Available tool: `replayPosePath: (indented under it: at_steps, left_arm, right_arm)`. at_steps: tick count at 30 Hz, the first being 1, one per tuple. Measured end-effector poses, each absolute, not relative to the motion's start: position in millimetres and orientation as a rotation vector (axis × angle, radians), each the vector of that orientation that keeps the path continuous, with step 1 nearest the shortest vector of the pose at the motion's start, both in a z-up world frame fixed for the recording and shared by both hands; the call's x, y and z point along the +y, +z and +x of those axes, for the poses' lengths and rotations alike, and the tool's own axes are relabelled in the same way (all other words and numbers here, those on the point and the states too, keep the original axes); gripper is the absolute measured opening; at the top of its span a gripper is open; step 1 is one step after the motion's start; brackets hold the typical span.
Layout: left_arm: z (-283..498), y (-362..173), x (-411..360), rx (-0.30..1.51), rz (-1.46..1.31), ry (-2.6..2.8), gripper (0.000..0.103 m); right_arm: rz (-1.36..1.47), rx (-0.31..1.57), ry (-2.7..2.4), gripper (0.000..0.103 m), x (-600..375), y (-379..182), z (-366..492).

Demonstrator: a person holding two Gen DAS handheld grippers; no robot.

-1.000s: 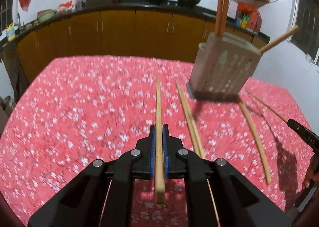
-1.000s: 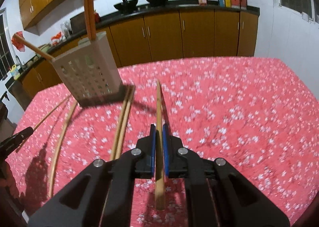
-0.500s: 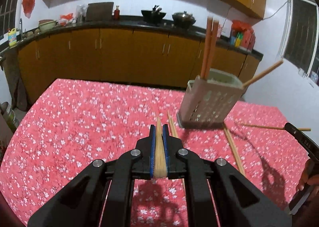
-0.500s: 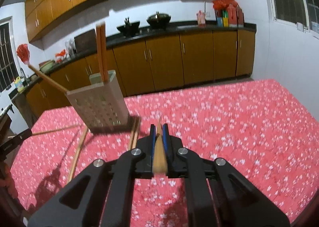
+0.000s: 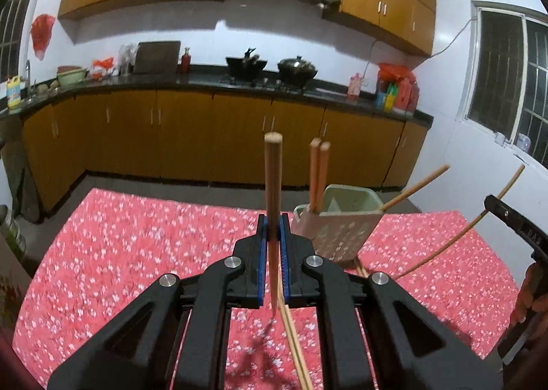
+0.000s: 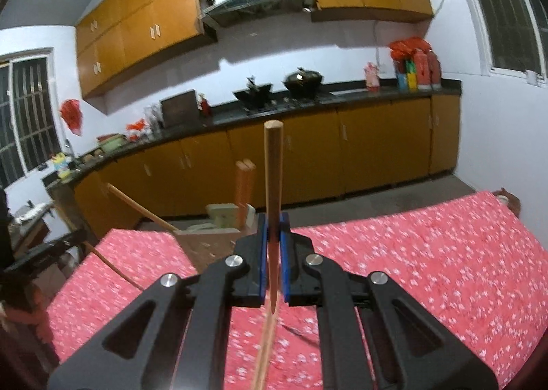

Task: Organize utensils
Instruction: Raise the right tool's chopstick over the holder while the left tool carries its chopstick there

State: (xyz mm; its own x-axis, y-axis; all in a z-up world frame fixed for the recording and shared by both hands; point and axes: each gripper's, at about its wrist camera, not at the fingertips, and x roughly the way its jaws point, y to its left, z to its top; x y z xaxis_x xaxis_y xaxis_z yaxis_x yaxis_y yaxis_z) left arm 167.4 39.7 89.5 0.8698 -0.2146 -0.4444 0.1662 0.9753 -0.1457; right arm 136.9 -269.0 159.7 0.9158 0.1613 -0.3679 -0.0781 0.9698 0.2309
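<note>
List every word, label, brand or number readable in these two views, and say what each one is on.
"DAS": only a guess, blurred raised letters on the right claw's black body, seen at the edge of the left wrist view.
Yellow bottle by the sink: it has a label, too small to read.
Coloured packages on the counter: print too blurred to read.
Nothing else legible.

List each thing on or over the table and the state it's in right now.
Left tool: shut on a chopstick, lifted, upright.
Right tool: shut on a chopstick, lifted, upright.
Holder: standing on the table, holding two upright chopsticks and one leaning.
Pair on cloth: lying loose.
</note>
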Motion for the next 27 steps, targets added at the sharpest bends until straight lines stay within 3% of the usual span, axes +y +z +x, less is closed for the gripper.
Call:
replayPosePath:
  at_steps: [9,16,27]
  left_arm:
    - [164.0,140.4,12.3,0.35,-0.135,-0.278,0.007]
    - [180.5,178.4,-15.2,0.181,-0.133,-0.235,0.007]
    - [230.2,138.0,-30.6,0.23,-0.146,-0.167,0.007]
  right_arm:
    - [0.213,0.229,0.197,0.008,-243.1,220.2,143.9]
    - [0.191,0.202,0.174,0.008,-229.2,226.1,179.2]
    - [0.183,0.331,0.14,0.008,-222.6,182.0,230.3]
